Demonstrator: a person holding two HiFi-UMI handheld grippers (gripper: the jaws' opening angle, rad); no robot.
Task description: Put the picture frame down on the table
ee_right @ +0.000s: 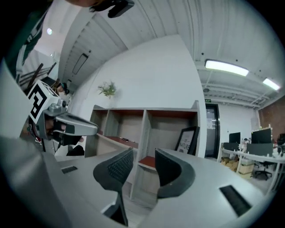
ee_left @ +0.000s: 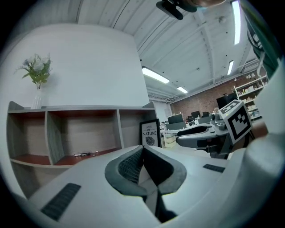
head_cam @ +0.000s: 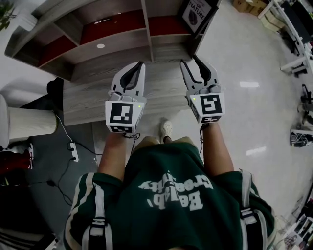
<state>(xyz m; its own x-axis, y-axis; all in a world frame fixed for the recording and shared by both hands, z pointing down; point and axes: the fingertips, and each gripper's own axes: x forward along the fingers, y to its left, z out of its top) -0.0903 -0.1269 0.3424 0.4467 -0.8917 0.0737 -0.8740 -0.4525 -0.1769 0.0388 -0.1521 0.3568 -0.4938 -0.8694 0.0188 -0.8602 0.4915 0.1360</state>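
Observation:
The black picture frame (head_cam: 198,13), with a white print reading "NATURE", stands upright in the right-hand bay of the wooden shelf unit (head_cam: 115,36). It also shows in the left gripper view (ee_left: 150,132) and the right gripper view (ee_right: 187,140). The shelf stands on the grey wood table (head_cam: 93,100). My left gripper (head_cam: 140,65) (ee_left: 142,149) hovers over the table's front part, shut on nothing. My right gripper (head_cam: 190,62) (ee_right: 144,156) is open and empty, level with the left one, well short of the frame.
A vase of flowers (ee_left: 38,73) stands on top of the shelf, and a dark pen-like item (ee_left: 82,154) lies in the middle bay. Left of the table are a white ribbed cylinder (head_cam: 29,122) and a power strip (head_cam: 73,151) on the floor. Office desks stand at the right.

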